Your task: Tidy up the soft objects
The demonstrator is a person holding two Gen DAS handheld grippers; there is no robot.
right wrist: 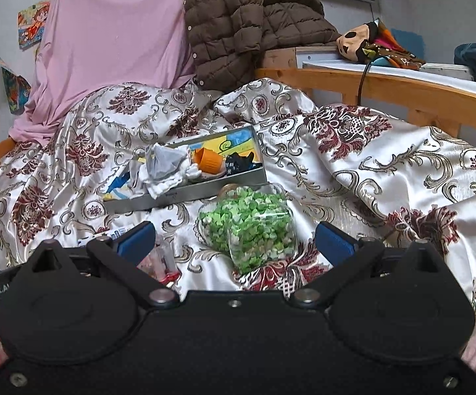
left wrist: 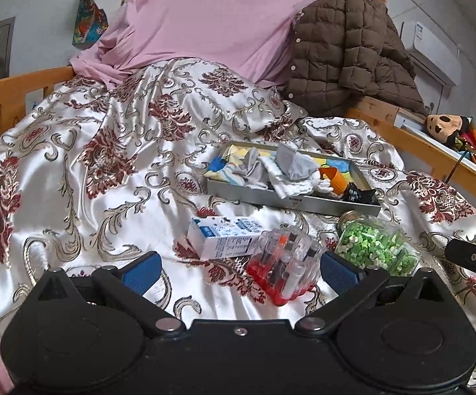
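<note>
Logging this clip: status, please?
Left tongs open, empty; right tongs open, empty. Soft cloths piled in metal tray. Jar of green bits, clear case, milk carton lie before tray.

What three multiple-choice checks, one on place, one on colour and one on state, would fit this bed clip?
1. Where do the grey and white cloths lie?
A. In the shallow grey metal tray
B. On the brown quilted jacket
C. Under the white and blue milk carton

2. What colour are the small pieces in the clear glass jar?
A. Red
B. Green and white
C. Blue

3. How is the left claw?
A. Shut on the jar
B. Shut on a cloth
C. Open, holding nothing

Answers: 1 A, the cloths are piled inside the tray's rim on the patterned satin bedspread. 2 B, green and white bits fill the jar, which lies on its side. 3 C, its blue pads stand wide apart with only bedding and loose items between them.
</note>
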